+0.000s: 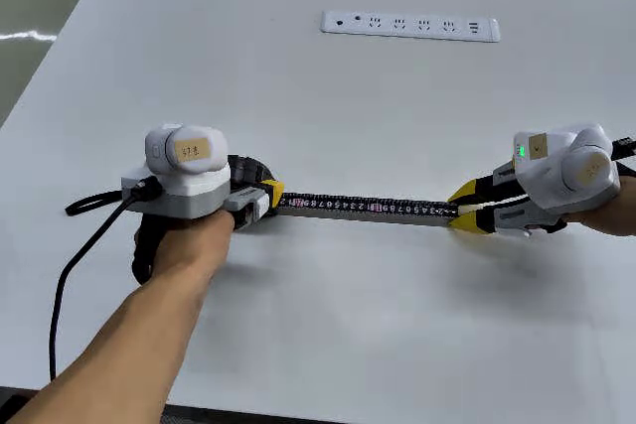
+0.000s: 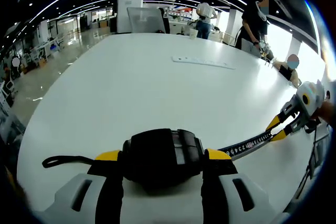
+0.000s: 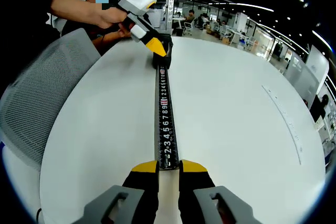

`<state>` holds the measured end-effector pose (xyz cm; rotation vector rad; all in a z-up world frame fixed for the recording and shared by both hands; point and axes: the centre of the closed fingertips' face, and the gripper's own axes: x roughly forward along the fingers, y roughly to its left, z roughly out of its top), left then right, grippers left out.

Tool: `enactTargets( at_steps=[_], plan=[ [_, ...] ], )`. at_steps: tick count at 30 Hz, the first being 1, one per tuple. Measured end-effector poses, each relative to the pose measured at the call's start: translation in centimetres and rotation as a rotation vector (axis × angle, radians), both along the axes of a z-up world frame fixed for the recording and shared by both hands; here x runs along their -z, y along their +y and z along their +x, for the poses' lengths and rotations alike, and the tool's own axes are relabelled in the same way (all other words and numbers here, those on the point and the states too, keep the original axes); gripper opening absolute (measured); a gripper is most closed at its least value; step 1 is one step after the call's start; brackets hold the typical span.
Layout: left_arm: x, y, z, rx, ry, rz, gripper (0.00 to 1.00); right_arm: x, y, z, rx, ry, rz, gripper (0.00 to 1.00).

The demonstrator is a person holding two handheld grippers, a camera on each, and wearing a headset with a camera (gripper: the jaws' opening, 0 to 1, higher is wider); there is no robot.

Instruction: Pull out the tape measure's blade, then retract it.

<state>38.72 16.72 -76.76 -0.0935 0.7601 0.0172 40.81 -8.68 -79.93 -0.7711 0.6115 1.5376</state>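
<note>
Tape measure [image 2: 163, 153] count is just one, a black case sitting low on the white table [image 1: 348, 325], on the left side in the head view. Its one blade [image 1: 368, 208] is pulled out straight to the right, just above the tabletop, numbers facing up. A black strap [image 2: 63, 160] trails off the case. Two grippers here. The left gripper [image 1: 263, 194] has its yellow-tipped jaws squeezed onto both sides of the case. The right gripper [image 3: 168, 167] has its jaws pinched on the very end of the blade, one above and one below. Each is held by one hand: the left hand [image 1: 194, 240] grips from underneath with the forearm coming up from the bottom edge, and the right hand [image 1: 606, 213] comes in from the right. One white power strip [image 1: 410, 25] lies at the far side, well apart from everything.
</note>
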Motion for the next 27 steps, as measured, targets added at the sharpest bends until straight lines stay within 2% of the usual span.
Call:
enactTargets(
  at_steps=[27],
  plan=[
    [0.1,0.1,0.1,0.006,0.008,-0.013,0.55,0.0,2.2,-0.2,-0.016,0.013,0.016,0.11]
  ],
)
